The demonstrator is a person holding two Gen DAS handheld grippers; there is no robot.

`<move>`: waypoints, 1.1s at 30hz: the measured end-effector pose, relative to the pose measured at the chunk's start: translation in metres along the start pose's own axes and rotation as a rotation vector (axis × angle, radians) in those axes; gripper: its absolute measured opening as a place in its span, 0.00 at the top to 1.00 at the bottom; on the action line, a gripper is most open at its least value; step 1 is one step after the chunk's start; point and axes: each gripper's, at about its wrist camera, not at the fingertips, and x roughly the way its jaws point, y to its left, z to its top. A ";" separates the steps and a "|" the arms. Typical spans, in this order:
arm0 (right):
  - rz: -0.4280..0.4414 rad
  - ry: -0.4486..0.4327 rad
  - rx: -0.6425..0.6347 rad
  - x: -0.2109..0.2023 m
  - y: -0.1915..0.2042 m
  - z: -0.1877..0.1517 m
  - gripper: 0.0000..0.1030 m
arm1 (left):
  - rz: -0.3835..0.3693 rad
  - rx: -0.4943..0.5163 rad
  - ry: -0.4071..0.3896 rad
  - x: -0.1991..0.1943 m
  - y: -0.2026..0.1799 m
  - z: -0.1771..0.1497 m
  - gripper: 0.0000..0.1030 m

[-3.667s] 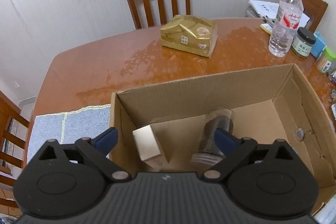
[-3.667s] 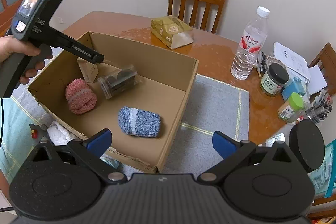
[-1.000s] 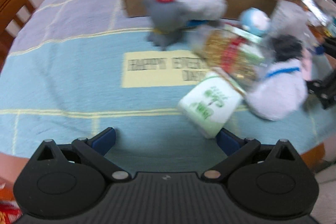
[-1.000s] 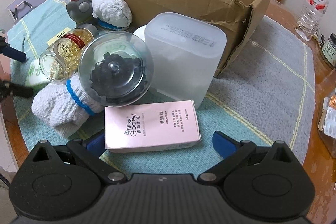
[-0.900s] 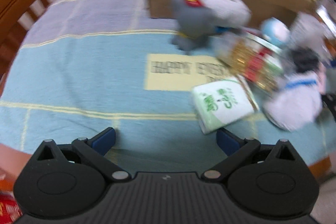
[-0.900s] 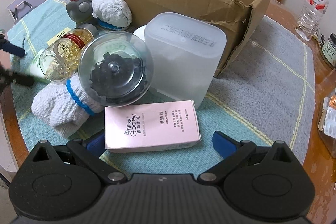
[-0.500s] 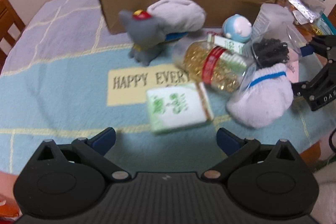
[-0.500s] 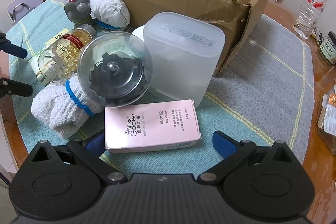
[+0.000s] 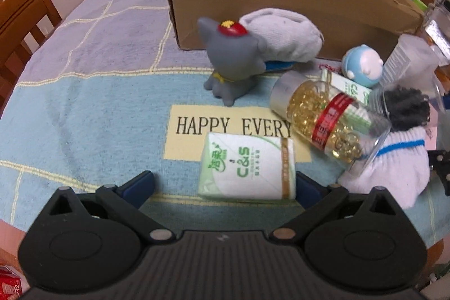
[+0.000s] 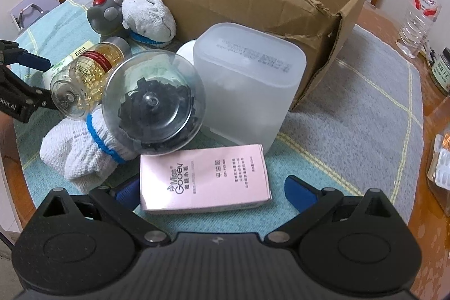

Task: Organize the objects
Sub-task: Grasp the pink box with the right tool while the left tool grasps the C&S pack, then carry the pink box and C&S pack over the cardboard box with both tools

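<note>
Left claw (image 9: pixel 223 184): closing, green-and-white tissue pack (image 9: pixel 247 166) between its fingers, lower centre.
Right claw (image 10: pixel 212 191): open around flat pink cardboard box (image 10: pixel 204 179), lower centre.

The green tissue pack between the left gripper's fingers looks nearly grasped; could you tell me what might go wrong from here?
The left gripper is closing around the green tissue pack, which sits off-centre toward one finger, so it may twist or slip. The pack is soft and could crumple. The capsule bottle lies on its side beside it, propped against the white sock; lifting the pack could nudge it into rolling.
</note>
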 end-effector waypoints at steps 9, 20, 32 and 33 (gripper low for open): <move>-0.012 0.019 0.018 -0.007 0.003 -0.002 0.17 | -0.043 0.052 -0.033 -0.011 -0.011 0.003 0.35; -0.055 0.071 0.060 -0.030 -0.001 0.002 0.17 | -0.093 0.088 0.011 -0.001 -0.005 0.015 0.38; -0.141 0.035 0.031 -0.084 -0.014 0.024 0.17 | -0.156 0.135 0.024 -0.044 0.005 0.049 0.38; -0.144 0.030 0.028 -0.087 -0.014 0.028 0.17 | -0.163 0.139 0.015 -0.047 0.005 0.054 0.38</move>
